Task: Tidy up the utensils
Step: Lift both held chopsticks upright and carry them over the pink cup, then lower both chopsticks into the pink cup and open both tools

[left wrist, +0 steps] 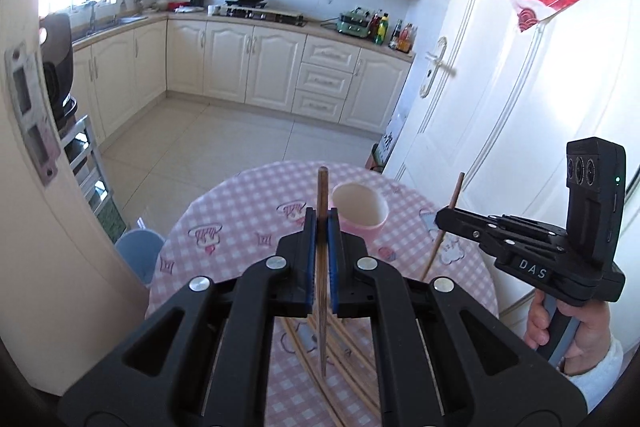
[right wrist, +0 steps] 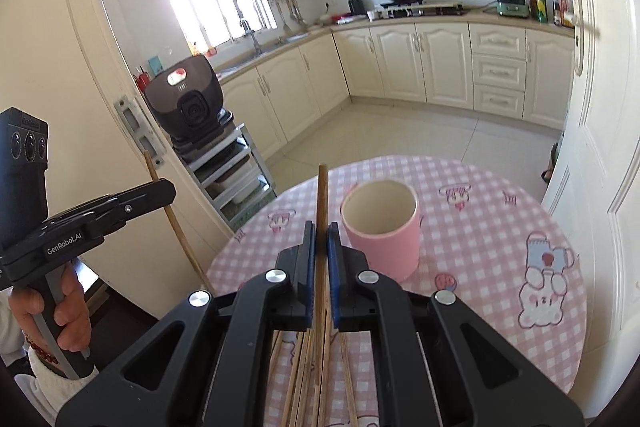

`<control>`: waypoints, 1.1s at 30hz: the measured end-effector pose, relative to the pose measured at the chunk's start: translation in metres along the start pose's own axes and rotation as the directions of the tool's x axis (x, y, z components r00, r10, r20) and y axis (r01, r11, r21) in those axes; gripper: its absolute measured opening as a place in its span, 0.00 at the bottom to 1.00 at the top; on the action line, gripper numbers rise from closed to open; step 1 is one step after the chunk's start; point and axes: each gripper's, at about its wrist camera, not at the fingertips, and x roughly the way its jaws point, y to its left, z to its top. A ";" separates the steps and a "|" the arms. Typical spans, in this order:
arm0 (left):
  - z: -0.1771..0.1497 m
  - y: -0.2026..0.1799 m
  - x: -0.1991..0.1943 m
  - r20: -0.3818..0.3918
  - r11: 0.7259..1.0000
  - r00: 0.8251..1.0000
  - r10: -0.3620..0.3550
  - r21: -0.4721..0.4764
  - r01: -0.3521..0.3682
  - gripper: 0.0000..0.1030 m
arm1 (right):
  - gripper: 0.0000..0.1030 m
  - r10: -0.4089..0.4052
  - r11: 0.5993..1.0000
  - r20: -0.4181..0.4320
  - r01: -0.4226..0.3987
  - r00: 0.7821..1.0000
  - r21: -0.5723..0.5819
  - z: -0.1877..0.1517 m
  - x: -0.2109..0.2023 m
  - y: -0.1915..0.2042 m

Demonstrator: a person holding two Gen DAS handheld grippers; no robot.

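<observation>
My left gripper point(left wrist: 321, 217) is shut on a wooden chopstick point(left wrist: 322, 191) that stands upright above the round table point(left wrist: 240, 203). My right gripper point(right wrist: 320, 230) is shut on another chopstick point(right wrist: 321, 191), also upright. An empty pink cup point(left wrist: 360, 213) stands just right of and beyond the left gripper; in the right wrist view the cup point(right wrist: 382, 227) is just right of the right gripper. Several loose chopsticks point(left wrist: 344, 347) lie on the table under the grippers, and they also show in the right wrist view point(right wrist: 304, 367). Each view shows the other gripper point(left wrist: 444, 217) point(right wrist: 170, 189) from the side.
The table has a pink checked cloth point(right wrist: 480, 227). A white door point(left wrist: 500, 87) stands close on the right, a door frame point(left wrist: 32, 187) on the left. A blue bin point(left wrist: 140, 251) sits beside the table. A rack point(right wrist: 236, 171) with a cooker point(right wrist: 192, 103) is left of the table.
</observation>
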 end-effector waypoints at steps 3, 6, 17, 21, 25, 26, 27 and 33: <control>0.016 -0.014 -0.006 0.047 1.000 0.999 0.002 0.024 -0.003 0.05 | 0.05 -0.016 1.000 0.050 0.017 0.999 -0.016 0.015 -0.009 0.003; 0.033 -0.023 -0.004 0.089 1.000 0.996 -0.001 0.022 -0.001 0.05 | 0.05 -0.030 0.999 0.099 0.032 0.995 -0.020 0.028 -0.014 0.006; 0.076 -0.045 -0.004 0.253 1.000 0.967 0.025 -0.012 -0.022 0.05 | 0.05 -0.137 0.989 0.314 0.145 0.939 -0.001 0.066 -0.036 0.007; 0.082 -0.050 0.001 0.304 1.000 0.953 0.015 -0.015 -0.011 0.05 | 0.04 -0.180 0.982 0.390 0.191 0.903 0.012 0.068 -0.035 0.003; 0.081 -0.051 0.011 0.322 1.000 0.947 0.011 -0.013 -0.008 0.05 | 0.05 -0.203 0.977 0.435 0.213 0.877 0.025 0.064 -0.029 -0.001; 0.080 -0.052 0.014 0.322 1.000 0.947 0.009 -0.010 -0.006 0.05 | 0.05 -0.203 0.977 0.431 0.212 0.879 0.028 0.063 -0.024 -0.003; 0.079 -0.052 0.017 0.330 1.000 0.944 0.008 -0.007 -0.006 0.05 | 0.05 -0.204 0.977 0.427 0.212 0.881 0.031 0.061 -0.019 -0.006; 0.079 -0.058 0.025 0.349 0.999 0.937 0.027 0.014 -0.035 0.05 | 0.05 -0.209 0.976 0.402 0.218 0.892 0.025 0.050 -0.004 -0.015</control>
